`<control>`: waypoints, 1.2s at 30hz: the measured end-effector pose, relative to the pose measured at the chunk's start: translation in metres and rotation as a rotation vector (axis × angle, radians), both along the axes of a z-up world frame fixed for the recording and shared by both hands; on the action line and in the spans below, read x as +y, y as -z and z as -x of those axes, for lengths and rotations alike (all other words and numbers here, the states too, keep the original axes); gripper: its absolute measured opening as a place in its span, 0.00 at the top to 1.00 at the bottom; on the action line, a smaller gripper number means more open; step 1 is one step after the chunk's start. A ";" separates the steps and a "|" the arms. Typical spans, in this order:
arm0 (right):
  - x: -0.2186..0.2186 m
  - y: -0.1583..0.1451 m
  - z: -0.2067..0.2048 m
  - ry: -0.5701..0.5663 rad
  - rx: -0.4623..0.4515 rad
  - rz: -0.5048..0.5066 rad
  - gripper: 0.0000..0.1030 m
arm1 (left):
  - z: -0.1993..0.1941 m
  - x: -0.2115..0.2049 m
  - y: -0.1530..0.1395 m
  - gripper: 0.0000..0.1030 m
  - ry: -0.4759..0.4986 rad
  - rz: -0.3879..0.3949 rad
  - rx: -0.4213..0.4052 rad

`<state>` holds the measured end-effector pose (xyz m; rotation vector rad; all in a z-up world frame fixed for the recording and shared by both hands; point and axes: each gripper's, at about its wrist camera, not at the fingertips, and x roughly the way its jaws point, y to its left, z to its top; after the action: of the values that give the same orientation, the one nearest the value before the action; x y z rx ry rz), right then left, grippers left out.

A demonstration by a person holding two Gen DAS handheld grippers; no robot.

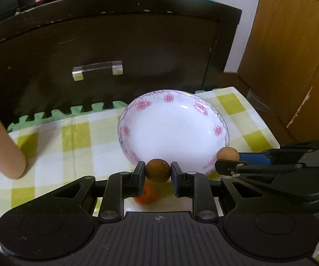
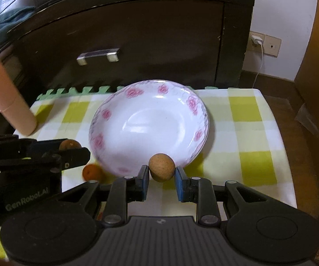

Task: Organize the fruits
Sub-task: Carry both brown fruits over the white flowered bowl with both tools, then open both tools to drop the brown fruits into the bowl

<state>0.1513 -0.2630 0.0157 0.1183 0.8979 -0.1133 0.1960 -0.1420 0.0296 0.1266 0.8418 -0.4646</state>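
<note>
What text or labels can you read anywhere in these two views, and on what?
"GenRobot.AI": pale print on the black body of the left gripper, seen in the right wrist view.
No other text appears. The floral bowl, checked cloth and dark cabinet carry none.

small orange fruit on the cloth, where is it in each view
Left wrist: small orange fruit low centre, partly hidden behind the left claw.
Right wrist: lower left, on the checked cloth beside the floral bowl's near rim.
Shared landmark: the floral bowl.

Bare bowl (image 2: 150, 122); pink cylinder (image 2: 10, 102) at far-left edge.
</note>
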 end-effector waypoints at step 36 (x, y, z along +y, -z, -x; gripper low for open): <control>-0.017 0.019 -0.040 -0.001 0.007 -0.042 0.76 | -0.040 -0.012 0.025 0.62 -0.016 0.015 0.063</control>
<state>0.1909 -0.2797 -0.0036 0.1567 0.9072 -0.0942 0.2365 -0.1539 0.0047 0.0917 0.9007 -0.4618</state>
